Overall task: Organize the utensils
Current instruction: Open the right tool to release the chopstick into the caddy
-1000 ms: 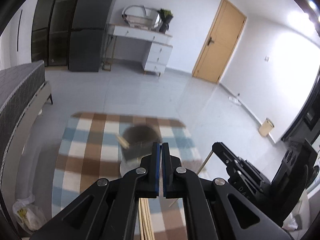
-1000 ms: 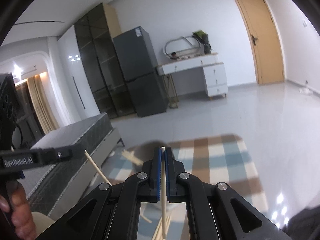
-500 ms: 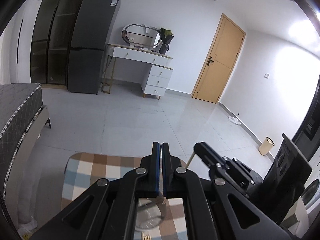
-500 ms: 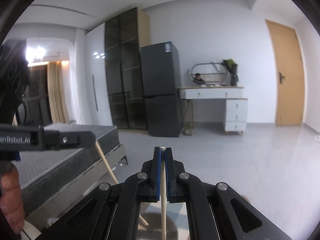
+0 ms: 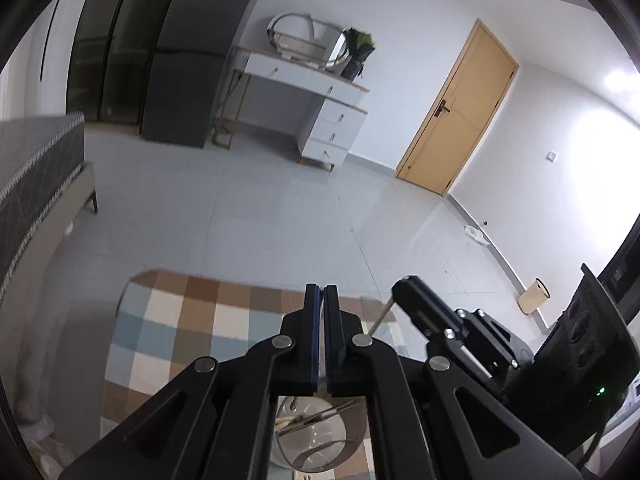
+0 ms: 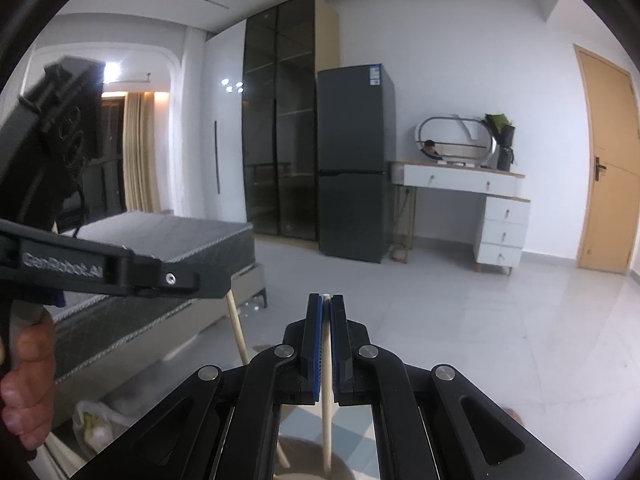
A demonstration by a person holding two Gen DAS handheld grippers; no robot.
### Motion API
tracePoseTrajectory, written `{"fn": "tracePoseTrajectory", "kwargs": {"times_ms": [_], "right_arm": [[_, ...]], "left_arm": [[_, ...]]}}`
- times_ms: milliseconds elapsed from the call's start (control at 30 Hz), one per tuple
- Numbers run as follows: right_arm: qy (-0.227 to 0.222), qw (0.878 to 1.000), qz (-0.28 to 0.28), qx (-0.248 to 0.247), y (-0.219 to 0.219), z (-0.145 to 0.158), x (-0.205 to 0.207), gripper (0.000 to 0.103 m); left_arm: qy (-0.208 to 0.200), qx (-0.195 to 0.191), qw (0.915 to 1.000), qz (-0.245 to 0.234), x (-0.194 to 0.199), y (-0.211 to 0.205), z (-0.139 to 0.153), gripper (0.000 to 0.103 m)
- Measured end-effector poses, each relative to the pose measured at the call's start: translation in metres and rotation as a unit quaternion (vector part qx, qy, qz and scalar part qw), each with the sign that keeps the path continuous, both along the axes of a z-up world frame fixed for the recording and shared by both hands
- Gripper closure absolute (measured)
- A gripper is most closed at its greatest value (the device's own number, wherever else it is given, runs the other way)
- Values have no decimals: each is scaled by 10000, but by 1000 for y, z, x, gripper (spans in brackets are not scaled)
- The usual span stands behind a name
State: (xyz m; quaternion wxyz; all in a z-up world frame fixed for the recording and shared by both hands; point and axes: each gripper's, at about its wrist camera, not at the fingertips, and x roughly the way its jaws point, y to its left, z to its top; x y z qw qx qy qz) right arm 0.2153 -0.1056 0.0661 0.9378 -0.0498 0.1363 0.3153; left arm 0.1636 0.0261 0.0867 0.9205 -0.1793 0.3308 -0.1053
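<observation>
Now both grippers have swung from aiming past the steel bowl (image 5: 316, 444) to hanging right over it, right gripper (image 6: 326, 344) clamped on one chopstick (image 6: 327, 404), left gripper (image 6: 230, 280) pinching another chopstick (image 6: 240, 336), tips dipping toward the bowl — drop-off looks close.

White walls, grey tiled floor (image 6: 500, 320); dark fridge (image 6: 354, 160) at twelve o'clock, white dresser (image 6: 480, 200) and wooden door (image 6: 608, 160) toward two, bed (image 6: 160, 248) at nine.
</observation>
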Motion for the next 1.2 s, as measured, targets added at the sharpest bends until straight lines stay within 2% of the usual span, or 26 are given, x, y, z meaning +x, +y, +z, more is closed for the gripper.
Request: {"fn": "tracePoseTrajectory", "kwargs": {"times_ms": [167, 333, 367, 400, 433, 467, 500, 533, 600, 667, 733, 833, 867, 967, 1067, 1200], "right_arm": [[220, 9993, 218, -216, 2, -16, 1, 100], [657, 9964, 333, -413, 2, -31, 0, 98], [668, 9965, 308, -404, 0, -31, -3, 98], [691, 9965, 299, -369, -4, -31, -7, 97], [755, 9963, 302, -294, -8, -31, -11, 89], [813, 9962, 232, -231, -12, -31, -15, 72], [846, 9961, 160, -192, -16, -30, -18, 61], [839, 9964, 92, -96, -22, -28, -25, 50], [795, 9967, -107, 86, -34, -21, -38, 48], [765, 9965, -320, 143, -41, -16, -48, 35], [732, 9960, -444, 247, -49, -11, -64, 34], [678, 9952, -609, 352, -57, -1, -87, 27], [642, 9952, -635, 374, -59, 2, -94, 24], [510, 9950, -750, 423, -66, 12, -117, 15], [361, 9949, -872, 367, -68, 17, -143, 9], [273, 9941, -991, 353, -68, 19, -168, 8]], "left_arm": [[209, -97, 9997, 53, -1, 5, -7, 103], [747, -112, 9971, 26, 5, 6, -12, 103], [829, -82, 9965, 49, 4, 6, -11, 97], [863, -47, 9962, 64, 2, 6, -9, 82], [875, -26, 9961, 64, 0, 8, -8, 73], [887, 12, 9960, 100, -5, 9, -4, 57], [866, 14, 9961, 143, -10, 10, 0, 51], [826, 12, 9965, 163, -14, 12, 4, 51], [711, 187, 9970, 239, -25, 11, 15, 50], [602, 329, 9973, 264, -36, 10, 24, 45], [457, 374, 9979, 257, -48, 9, 31, 40], [221, 426, 9986, 206, -72, 5, 46, 39], [111, 517, 9983, 224, -81, 2, 51, 36], [-152, 704, 9970, 284, -105, -5, 64, 19], [-232, 777, 9965, 218, -117, -8, 70, 17], [-409, 709, 9959, 388, -140, -6, 82, 16]]}}
